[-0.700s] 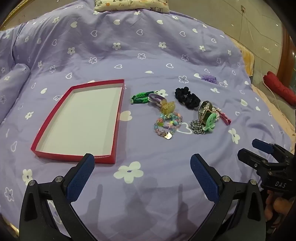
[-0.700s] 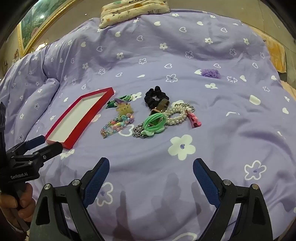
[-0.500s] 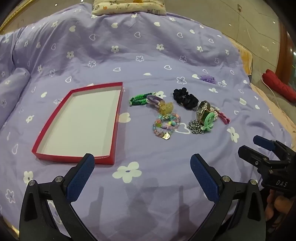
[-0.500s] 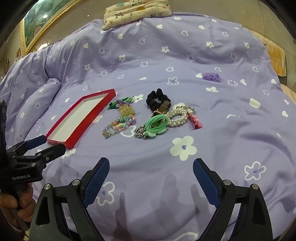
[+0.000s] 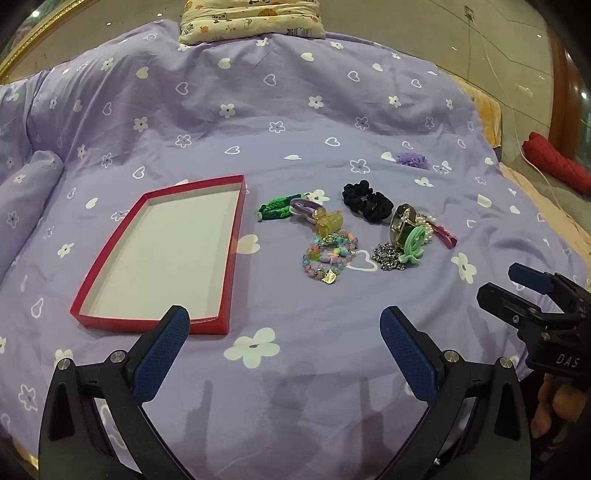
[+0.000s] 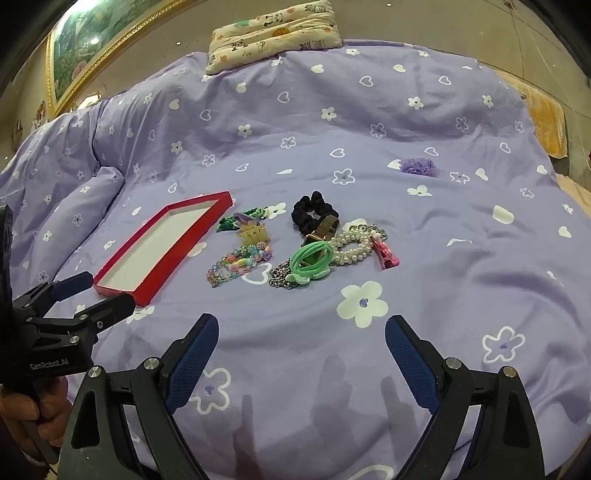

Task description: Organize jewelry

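Note:
A shallow red box (image 5: 236,236) (image 6: 122,288) with a white floor lies empty on the purple bedspread. To its right sits a cluster of jewelry: a green braided band (image 5: 277,211), a yellow clip (image 5: 330,221), a pastel bead bracelet (image 5: 328,258) (image 6: 236,263), a black scrunchie (image 5: 365,201) (image 6: 312,212), a silver chain (image 5: 388,258), a mint hair tie (image 6: 310,262), a pearl bracelet (image 6: 354,245) and a pink clip (image 6: 386,254). My left gripper (image 5: 284,343) hovers open near the box's front corner. My right gripper (image 6: 301,350) hovers open in front of the cluster. Neither holds anything.
A purple fabric flower (image 5: 412,160) (image 6: 419,167) lies apart at the back right. A patterned pillow (image 6: 269,35) rests at the head of the bed. A rolled fold of bedspread (image 5: 26,192) rises on the left. Red fabric (image 5: 554,160) lies off the bed's right side.
Both views have tilted so the box and jewelry sit lower in the frame and look slightly farther away. Nothing on the bed has moved; both grippers stay open.

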A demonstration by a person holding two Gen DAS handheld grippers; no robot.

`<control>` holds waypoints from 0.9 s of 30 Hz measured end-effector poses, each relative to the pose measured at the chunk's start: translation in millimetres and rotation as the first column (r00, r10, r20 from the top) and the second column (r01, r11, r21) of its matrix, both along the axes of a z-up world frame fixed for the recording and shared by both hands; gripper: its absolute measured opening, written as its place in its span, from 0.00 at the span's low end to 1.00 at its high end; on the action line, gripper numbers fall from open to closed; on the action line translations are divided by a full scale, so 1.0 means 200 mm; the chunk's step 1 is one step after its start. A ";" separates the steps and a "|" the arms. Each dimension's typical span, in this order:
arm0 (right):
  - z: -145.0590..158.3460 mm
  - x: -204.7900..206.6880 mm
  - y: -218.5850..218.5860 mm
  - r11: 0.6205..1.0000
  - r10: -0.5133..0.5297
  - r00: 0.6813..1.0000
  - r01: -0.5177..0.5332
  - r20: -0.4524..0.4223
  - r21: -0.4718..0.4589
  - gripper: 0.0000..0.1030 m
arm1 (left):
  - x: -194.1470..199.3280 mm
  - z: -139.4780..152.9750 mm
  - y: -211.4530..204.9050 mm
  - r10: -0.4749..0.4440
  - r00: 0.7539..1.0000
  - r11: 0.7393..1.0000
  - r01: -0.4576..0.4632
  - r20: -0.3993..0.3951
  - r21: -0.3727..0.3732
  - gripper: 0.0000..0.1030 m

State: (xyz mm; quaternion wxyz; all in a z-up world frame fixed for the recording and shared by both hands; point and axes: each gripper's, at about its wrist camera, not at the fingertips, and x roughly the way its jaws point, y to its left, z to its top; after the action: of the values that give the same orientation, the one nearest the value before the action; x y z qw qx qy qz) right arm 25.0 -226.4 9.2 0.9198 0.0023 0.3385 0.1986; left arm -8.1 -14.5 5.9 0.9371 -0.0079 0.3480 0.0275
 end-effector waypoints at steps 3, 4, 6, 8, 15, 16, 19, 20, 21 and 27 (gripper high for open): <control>-0.01 -0.01 0.00 1.000 -0.001 1.000 0.001 0.003 0.000 0.90 | 0.00 0.00 0.00 0.000 1.000 1.000 0.000 0.001 0.002 1.00; -0.01 -0.01 0.01 1.000 0.000 1.000 0.000 0.002 -0.001 0.90 | 0.00 0.00 0.00 0.000 1.000 1.000 0.000 0.002 0.002 1.00; -0.01 -0.01 0.01 1.000 0.003 1.000 -0.003 0.001 -0.002 0.90 | 0.00 0.01 -0.01 -0.001 1.000 1.000 0.001 0.004 0.003 1.00; -0.01 -0.01 0.02 1.000 0.007 1.000 -0.007 0.002 -0.005 0.90 | 0.00 0.01 -0.01 -0.001 1.000 1.000 0.001 0.005 0.003 1.00; 0.00 -0.02 0.03 1.000 0.014 1.000 -0.014 0.003 -0.005 0.90 | 0.00 0.02 -0.01 0.000 1.000 1.000 0.000 0.010 0.002 1.00; 0.00 -0.02 0.03 1.000 0.014 1.000 -0.014 0.002 -0.005 0.90 | 0.00 0.02 -0.01 0.001 1.000 1.000 -0.001 0.010 0.000 1.00; 0.00 -0.02 0.03 1.000 0.015 1.000 -0.015 0.003 -0.005 0.90 | 0.00 0.02 -0.01 0.001 1.000 1.000 -0.001 0.013 -0.002 1.00; 0.00 -0.02 0.03 1.000 0.016 1.000 -0.016 0.004 -0.005 0.90 | -0.01 0.02 -0.01 0.001 1.000 1.000 -0.001 0.014 -0.002 1.00; 0.00 -0.02 0.04 1.000 0.016 1.000 -0.016 0.005 -0.004 0.90 | 0.00 0.02 -0.01 0.000 1.000 1.000 0.000 0.014 -0.004 1.00; 0.01 -0.02 0.04 1.000 0.021 1.000 -0.021 0.009 0.000 0.90 | -0.01 0.02 -0.01 -0.001 1.000 1.000 0.001 0.016 -0.004 1.00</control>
State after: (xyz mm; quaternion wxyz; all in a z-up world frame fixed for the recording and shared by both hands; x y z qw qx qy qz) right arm 21.1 -218.8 12.0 0.9191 -0.0022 0.3345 0.2083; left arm -9.1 -15.8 10.5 0.9399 -0.0097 0.3404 0.0261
